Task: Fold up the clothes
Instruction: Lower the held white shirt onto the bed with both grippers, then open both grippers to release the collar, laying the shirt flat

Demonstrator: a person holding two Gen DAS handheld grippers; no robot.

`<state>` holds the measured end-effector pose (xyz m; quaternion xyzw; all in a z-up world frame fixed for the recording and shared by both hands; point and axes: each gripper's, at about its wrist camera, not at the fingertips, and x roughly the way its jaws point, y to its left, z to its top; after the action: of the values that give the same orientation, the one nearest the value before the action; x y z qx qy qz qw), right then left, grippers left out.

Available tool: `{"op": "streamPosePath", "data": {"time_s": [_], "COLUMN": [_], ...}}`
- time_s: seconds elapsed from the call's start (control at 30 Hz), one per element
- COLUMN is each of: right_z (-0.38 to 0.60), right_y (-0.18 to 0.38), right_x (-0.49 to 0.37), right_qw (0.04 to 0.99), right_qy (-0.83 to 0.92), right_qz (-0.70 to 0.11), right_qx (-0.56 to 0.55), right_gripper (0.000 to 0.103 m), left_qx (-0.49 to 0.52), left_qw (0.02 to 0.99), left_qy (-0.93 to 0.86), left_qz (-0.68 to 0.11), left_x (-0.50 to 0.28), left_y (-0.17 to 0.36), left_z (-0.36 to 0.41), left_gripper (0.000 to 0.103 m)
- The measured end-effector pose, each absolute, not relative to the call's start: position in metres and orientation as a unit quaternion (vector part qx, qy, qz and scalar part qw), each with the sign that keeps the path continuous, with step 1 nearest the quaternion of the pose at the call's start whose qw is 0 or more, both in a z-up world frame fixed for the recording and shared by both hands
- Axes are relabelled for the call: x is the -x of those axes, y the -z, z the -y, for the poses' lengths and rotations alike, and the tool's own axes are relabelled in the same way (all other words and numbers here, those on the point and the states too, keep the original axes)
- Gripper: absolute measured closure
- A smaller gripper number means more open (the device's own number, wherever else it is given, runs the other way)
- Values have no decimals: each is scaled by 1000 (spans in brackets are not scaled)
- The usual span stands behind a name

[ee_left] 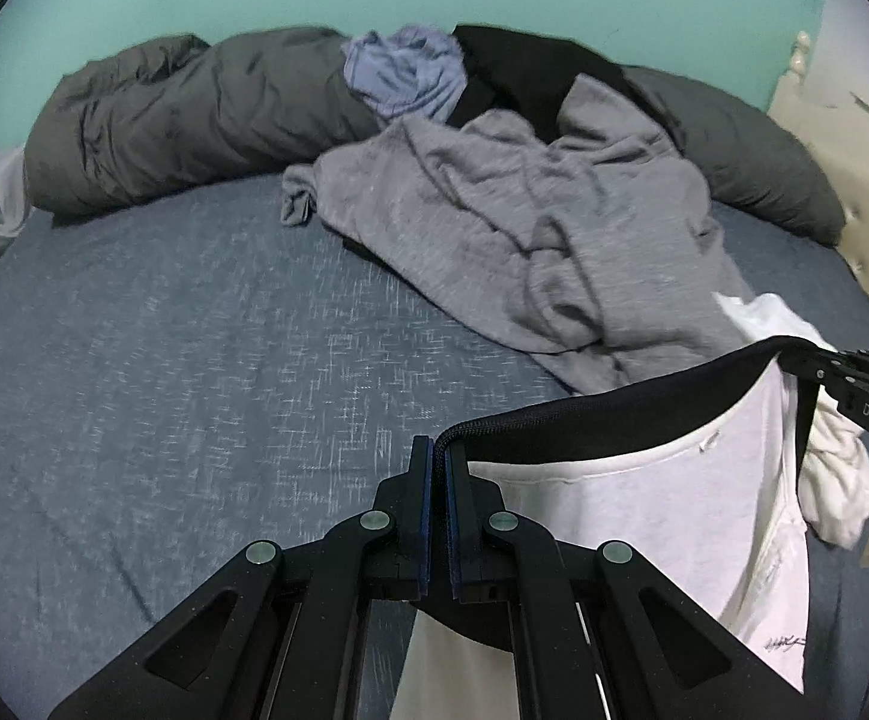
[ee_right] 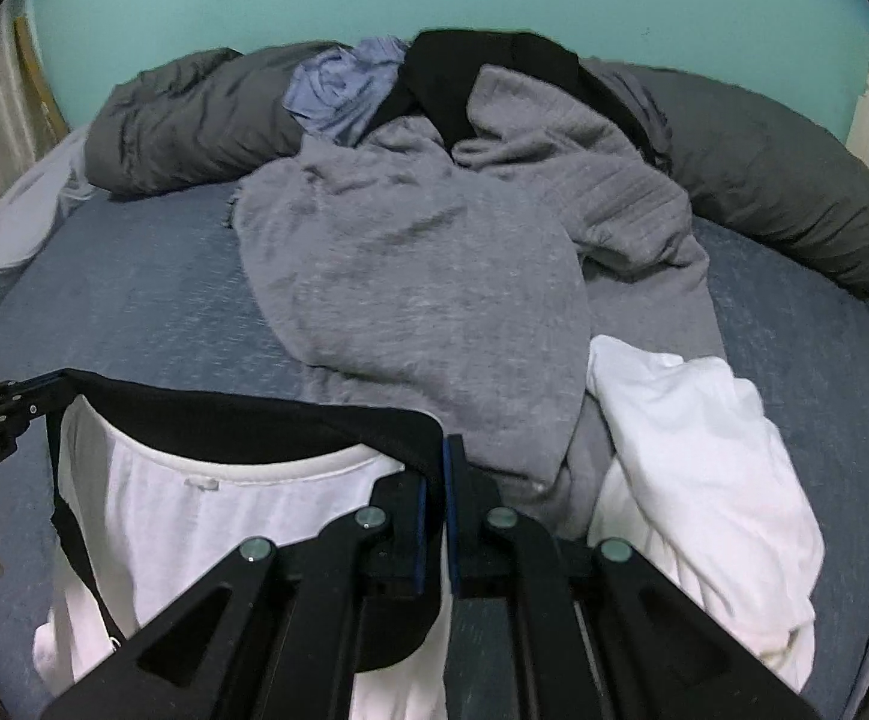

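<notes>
Holding a black-edged white garment stretched between them, left gripper and right gripper are clamped on its edge; 1 grey sweater lies crumpled on the bed, unfolded.

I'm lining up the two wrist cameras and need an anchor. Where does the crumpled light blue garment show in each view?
Left wrist view: the light blue garment sits top centre, on the dark grey duvet, left of the black garment.
Right wrist view: the same garment sits top, left of centre, beside that black garment.
Shared landmark: the big grey sweater just below it.
</notes>
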<state>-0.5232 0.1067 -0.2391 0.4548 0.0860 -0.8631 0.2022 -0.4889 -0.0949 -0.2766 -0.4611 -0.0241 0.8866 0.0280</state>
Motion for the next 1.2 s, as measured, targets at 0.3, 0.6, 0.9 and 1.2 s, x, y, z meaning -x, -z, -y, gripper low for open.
{"op": "streamPosePath", "data": {"time_s": [0.3,0.6,0.9,1.2], "right_z": [-94,-96,-134,-216], "right_y": [305,323,280,288], "right_x": [546,547,526,441], "right_qw": [188,220,255,272], "right_qy": [851,838,844,830], "right_qz": [-113,-112,-51,39], "right_qx": [-477,-487,-470,-485], "right_gripper": [99,84,49,49], "left_qx": [490,494,462,480], "left_qw": [27,43,70,78], "left_qy": [-870,-867,-882,-869], "left_qz": [33,47,66,93], "left_x": [521,517,491,391], "left_y": [339,364,317,313], "left_z": [89,90,103,179], "left_gripper": [99,66,41,41]}}
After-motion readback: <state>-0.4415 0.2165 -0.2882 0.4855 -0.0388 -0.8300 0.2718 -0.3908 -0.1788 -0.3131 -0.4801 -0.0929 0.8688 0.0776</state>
